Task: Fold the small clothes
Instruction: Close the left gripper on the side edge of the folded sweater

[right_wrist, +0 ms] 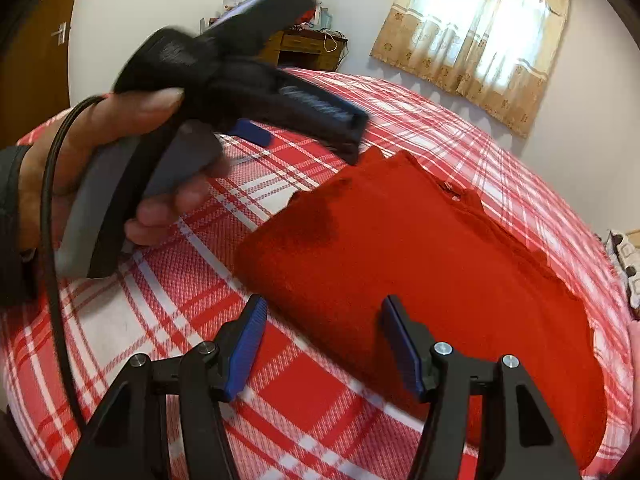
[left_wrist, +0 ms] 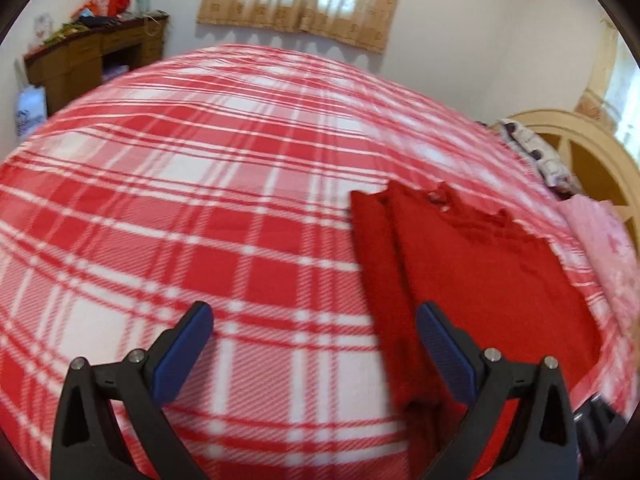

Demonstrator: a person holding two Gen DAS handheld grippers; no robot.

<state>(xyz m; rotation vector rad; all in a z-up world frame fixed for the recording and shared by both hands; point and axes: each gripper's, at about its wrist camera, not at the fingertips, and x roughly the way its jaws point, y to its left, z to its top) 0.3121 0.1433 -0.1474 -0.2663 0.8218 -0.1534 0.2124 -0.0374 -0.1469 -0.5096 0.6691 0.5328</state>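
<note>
1. The red garment (right_wrist: 400,272) lies flat on the bed (right_wrist: 168,288), towards the side nearer the headboard (left_wrist: 592,160). In the left wrist view one long side already appears turned in, showing as a narrow strip lying on the main panel.
2. Judged from that, the fold is partly done: the piece reads as a rough rectangle, though its far edge near the collar looks ragged and uneven.
3. What seems left is at least one more fold across, then tidying the edges.
4. The left gripper (left_wrist: 316,352) is wide open and holds nothing; it hangs over the garment's edge, its right finger above the red cloth.
5. The right gripper (right_wrist: 324,344) is about half open and empty, over the garment's near corner.
6. Neither gripper is seen touching the garment.
</note>
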